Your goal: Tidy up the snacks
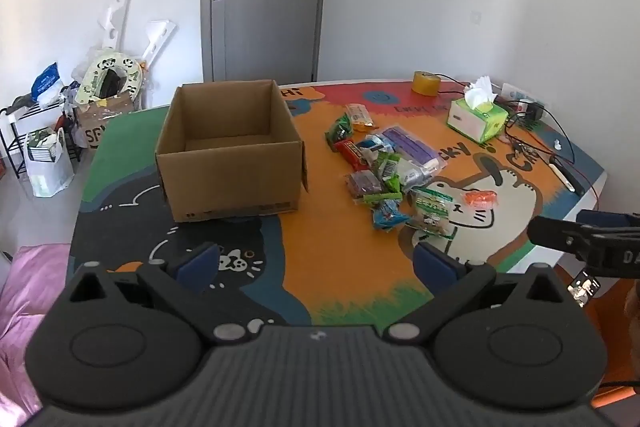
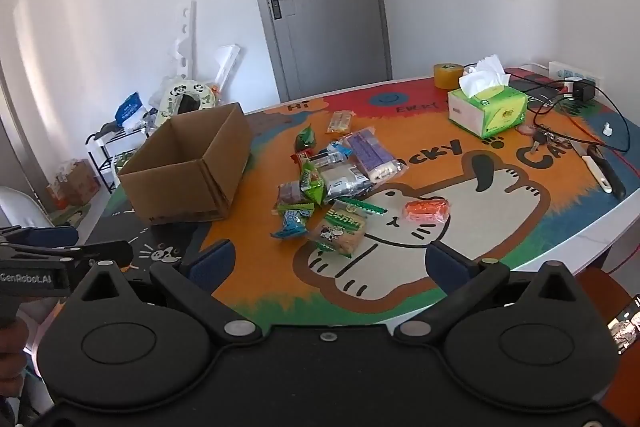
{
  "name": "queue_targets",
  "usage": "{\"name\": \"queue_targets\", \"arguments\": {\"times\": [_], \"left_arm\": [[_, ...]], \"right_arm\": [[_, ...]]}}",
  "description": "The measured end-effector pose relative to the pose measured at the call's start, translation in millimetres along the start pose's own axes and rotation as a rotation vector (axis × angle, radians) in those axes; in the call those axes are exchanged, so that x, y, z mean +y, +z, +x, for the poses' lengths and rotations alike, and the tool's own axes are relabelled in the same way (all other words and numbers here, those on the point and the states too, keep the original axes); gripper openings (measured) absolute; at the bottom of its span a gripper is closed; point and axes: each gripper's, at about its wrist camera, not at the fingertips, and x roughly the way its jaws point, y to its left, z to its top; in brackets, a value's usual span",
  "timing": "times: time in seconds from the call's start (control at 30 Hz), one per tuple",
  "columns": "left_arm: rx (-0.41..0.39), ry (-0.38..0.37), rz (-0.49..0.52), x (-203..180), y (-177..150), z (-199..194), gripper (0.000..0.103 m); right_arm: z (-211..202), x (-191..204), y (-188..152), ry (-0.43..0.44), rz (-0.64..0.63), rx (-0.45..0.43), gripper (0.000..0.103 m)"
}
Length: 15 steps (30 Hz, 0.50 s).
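While both tools hung short of the table (image 1: 328, 235), nothing had been lifted. The cardboard box (image 1: 230, 183), open-topped and apparently empty, stood at about ten o'clock from the snack pile (image 1: 384, 167), apart from it. The pile lay mid-table: the purple-packed bag (image 2: 370, 153) at its one o'clock side, the cracker packet (image 2: 340, 231) at six o'clock, the blue wrapper (image 2: 292, 223) beside that at seven, and the orange packet (image 2: 426, 211) alone at four o'clock. The left gripper (image 1: 320, 263) and right gripper (image 2: 332, 263) each had jaws spread wide, holding nothing. These packets looked light, soft and crinkly, probably slippery film; the crackers seemed breakable. I would pinch each across its middle, or by a sealed end, and gently.
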Motion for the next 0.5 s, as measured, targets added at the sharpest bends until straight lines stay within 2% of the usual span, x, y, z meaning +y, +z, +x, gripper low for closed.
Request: {"name": "queue_targets", "arguments": {"times": [0.5], "left_arm": [[0.003,-0.007,0.013,-9.2,-1.3,-1.0,0.102]], "right_arm": [[-2.2,3.7,0.7,0.014,-0.007,0.003,0.103]]}}
